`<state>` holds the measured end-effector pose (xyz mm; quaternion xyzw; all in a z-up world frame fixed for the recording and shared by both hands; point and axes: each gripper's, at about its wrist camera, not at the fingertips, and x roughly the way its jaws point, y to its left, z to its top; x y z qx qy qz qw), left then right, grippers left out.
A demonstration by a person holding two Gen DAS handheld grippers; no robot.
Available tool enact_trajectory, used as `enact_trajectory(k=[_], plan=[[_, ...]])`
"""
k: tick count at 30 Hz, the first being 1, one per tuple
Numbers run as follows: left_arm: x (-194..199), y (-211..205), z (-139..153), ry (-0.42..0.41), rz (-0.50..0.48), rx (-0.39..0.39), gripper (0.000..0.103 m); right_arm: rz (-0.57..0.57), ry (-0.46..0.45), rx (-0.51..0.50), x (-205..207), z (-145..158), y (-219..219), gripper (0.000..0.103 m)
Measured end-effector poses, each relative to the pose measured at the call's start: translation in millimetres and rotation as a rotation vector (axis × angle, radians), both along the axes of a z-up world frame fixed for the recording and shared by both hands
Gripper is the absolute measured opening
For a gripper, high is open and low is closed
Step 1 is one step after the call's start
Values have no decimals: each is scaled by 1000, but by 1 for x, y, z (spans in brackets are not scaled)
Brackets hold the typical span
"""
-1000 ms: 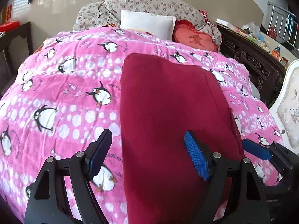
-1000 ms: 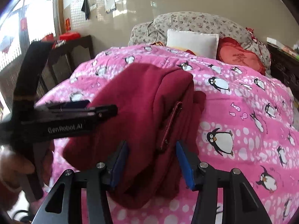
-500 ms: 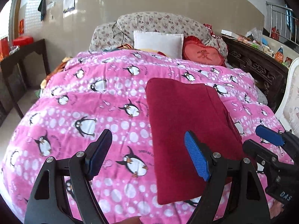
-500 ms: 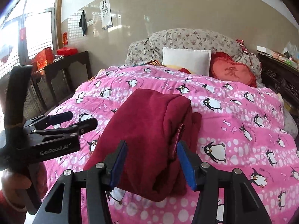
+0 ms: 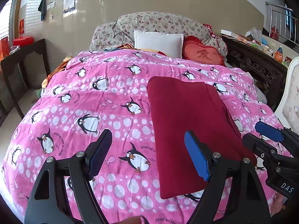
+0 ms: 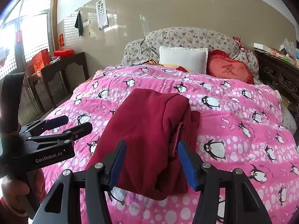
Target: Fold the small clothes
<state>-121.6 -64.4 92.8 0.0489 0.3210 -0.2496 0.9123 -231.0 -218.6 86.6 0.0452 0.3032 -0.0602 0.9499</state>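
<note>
Left wrist view: the dark red garment is seen lying folded into a neat oblong on the pink penguin quilt, running from about the centre of the picture down toward five o'clock. The left gripper is held wide open above the quilt with nothing between its jaws; its right finger merely overlaps the garment's near edge in the picture, and no contact can be made out. The right gripper is seen at four o'clock, just beside the garment's right edge.

Right wrist view: the garment is shown as a thick, layered bundle, its stacked edges turned toward three o'clock. The right gripper has just been opening; the near end of the bundle appears between the jaws, but the pads are not seen pressing on it, so it is judged released. The left gripper stands open and empty at nine o'clock.

The folding of this piece is judged essentially done. At most, tidying or setting it aside seems left; no other small clothes awaiting folding can be made out.
</note>
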Motion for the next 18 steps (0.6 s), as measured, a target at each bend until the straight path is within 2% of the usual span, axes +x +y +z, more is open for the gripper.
enact_trajectory(k=[18], plan=[[-1,-5,-4,15,-21,7,80,11,10,15,1,-2,-3,56]])
